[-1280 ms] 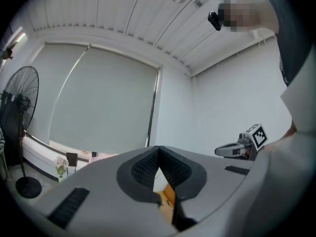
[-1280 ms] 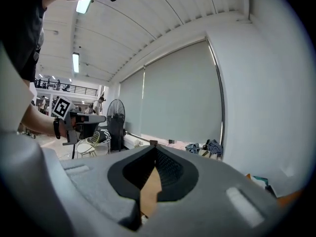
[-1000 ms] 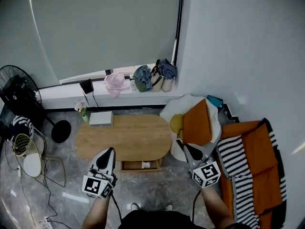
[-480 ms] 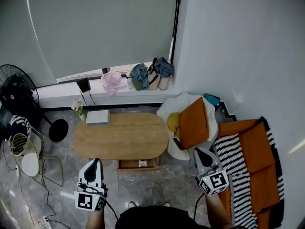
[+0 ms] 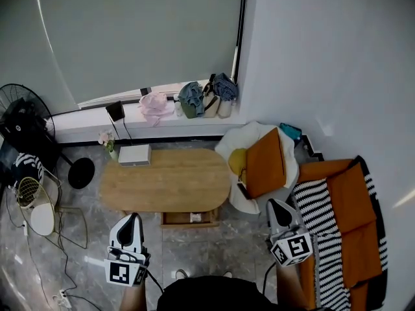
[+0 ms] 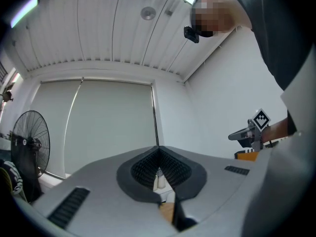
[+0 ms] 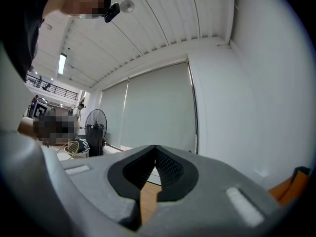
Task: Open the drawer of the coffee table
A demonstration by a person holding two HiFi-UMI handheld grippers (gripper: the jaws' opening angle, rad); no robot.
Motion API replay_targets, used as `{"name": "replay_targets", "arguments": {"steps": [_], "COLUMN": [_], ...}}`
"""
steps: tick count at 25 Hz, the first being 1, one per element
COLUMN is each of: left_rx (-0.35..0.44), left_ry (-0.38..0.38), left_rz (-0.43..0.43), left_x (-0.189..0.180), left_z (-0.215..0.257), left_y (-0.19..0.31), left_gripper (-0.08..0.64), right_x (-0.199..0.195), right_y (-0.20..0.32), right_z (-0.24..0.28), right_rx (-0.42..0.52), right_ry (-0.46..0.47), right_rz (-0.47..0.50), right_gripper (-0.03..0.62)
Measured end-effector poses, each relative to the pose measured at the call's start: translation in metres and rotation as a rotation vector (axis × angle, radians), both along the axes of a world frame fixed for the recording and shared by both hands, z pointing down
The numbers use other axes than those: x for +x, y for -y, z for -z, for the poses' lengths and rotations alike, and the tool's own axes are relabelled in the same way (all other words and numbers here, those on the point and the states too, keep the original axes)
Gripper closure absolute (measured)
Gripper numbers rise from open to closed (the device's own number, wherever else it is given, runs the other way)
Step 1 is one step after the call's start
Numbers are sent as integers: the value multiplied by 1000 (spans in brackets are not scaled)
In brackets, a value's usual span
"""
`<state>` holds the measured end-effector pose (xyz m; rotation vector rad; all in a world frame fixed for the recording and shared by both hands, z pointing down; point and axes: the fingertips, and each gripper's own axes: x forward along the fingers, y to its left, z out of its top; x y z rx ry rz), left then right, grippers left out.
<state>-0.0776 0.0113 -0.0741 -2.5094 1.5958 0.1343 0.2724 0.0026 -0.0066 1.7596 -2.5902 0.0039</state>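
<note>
Since earlier: left gripper [image 5: 131, 219] and right gripper [image 5: 276, 205] drawn back from coffee table [image 5: 165, 180].
Jaws: both closed, empty.
Progress: drawer [image 5: 190, 218] stands pulled out; task looks done.

I see a pale wood-grain coffee table [image 5: 168, 181], an orange cushion [image 5: 264, 164] at right beside a black-and-white striped throw [image 5: 316, 216], a black fan [image 5: 23, 131] far left, and a grey marbled floor [image 5: 214, 251].
</note>
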Motion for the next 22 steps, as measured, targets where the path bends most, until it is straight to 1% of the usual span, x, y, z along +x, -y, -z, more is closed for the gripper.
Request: {"name": "replay_targets", "arguments": {"steps": [5,10,13,16,20,22], "left_rx": [1,-4,10,41,8,5], "left_ry": [-7,-4,-9,-17,-11,-12], "left_rz": [7,9,4,-3,-5,-6], "left_x": [-3,-3,-4,-6,-8,-10], "left_z": [2,-1,3,7,0,0], "left_y": [-5,-9,-12,-14,-15,-15], "left_gripper": [554,554,554,554,554,554], "right_x": [-10,-13,-16,-19,-22,-24], "right_y": [-1,-7,-10,-12,-13,-12], "right_z": [6,7,9,10,11,13], "right_rx": [17,33,34,36,40,42], "right_ry": [6,-24,-23,-22,-21,-22], "right_rz": [13,15,17,18,21,22], "right_gripper": [589,589,589,589,589,589]}}
